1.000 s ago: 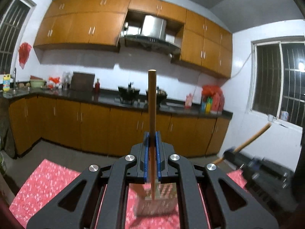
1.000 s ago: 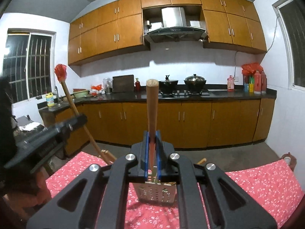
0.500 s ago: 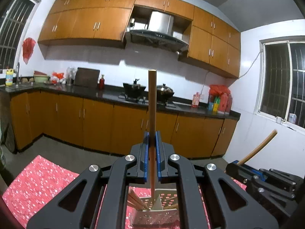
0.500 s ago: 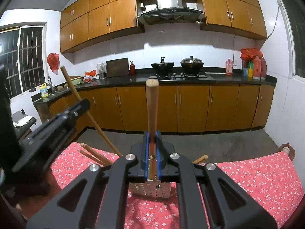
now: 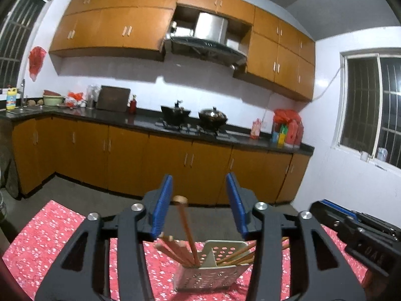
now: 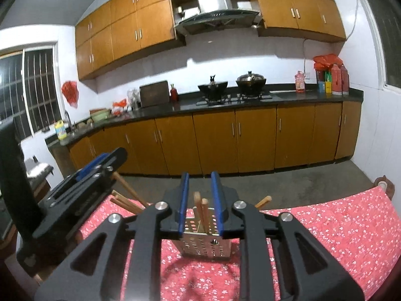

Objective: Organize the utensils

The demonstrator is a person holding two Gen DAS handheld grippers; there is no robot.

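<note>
A perforated metal utensil holder (image 5: 210, 273) stands on the red flowered tablecloth (image 5: 37, 245), with several wooden-handled utensils (image 5: 186, 228) leaning in its compartments. My left gripper (image 5: 199, 200) is open just above it, and one wooden handle stands free between its blue pads. In the right wrist view the holder (image 6: 206, 243) sits right below my right gripper (image 6: 199, 193), which is open with two wooden handles (image 6: 201, 209) upright between its pads, untouched. Each gripper shows at the edge of the other's view.
The table ends a short way beyond the holder; past it are the grey floor and a long counter with orange cabinets (image 6: 250, 138), a stove with two pots (image 6: 233, 85), bottles and a sink. Windows flank the room.
Both grippers opened and let go of their wooden utensils, which dropped into the holder. Both grippers have come lower and closer over the holder.
</note>
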